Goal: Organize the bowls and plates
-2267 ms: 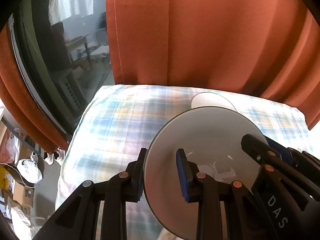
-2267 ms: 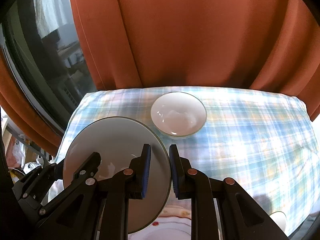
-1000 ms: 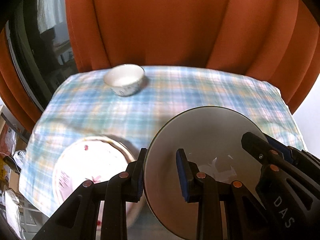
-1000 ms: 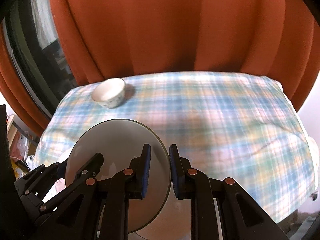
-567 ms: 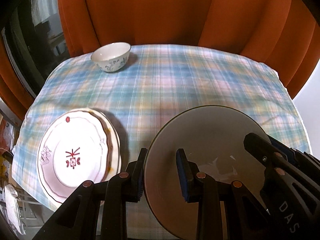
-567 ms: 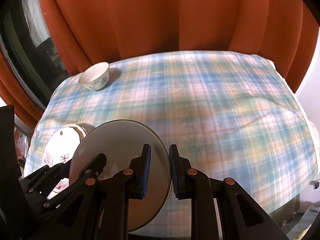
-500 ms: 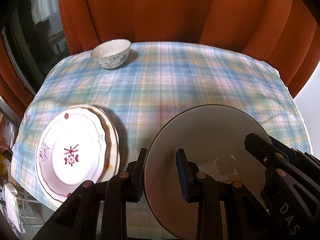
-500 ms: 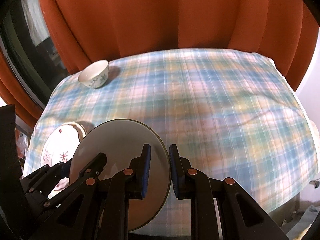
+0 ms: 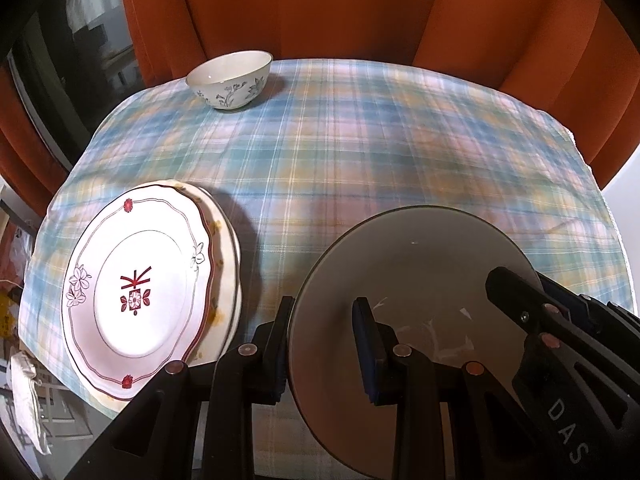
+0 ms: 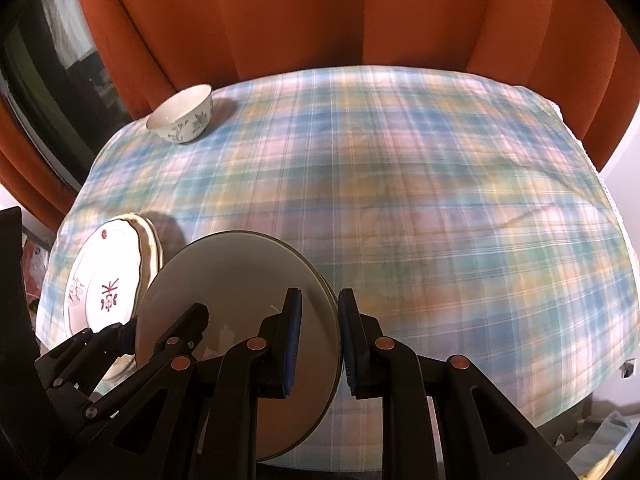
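Above a table spread with a pastel plaid tablecloth (image 9: 400,152): one grey plate (image 9: 420,280), plain, held tilted on edge by both claws at once. Left gripper (image 9: 325,348): jaws clamped on the plate's left rim, one blue pad on each face. Right gripper (image 10: 320,344): jaws likewise clamped on the opposite rim, seen in the left view as a black frame crossing the plate's right side. On the cloth, near the left edge: a stack of white plates (image 9: 140,296), the top one scalloped with red trim, floral sprigs and a red centre motif, a cream plate showing beneath it; the stack lies just beside the held plate. At the far left corner: one white bowl with grey-blue floral print (image 9: 230,79), upright, well apart from the stack. Behind the table: rust-orange curtains (image 9: 320,12).
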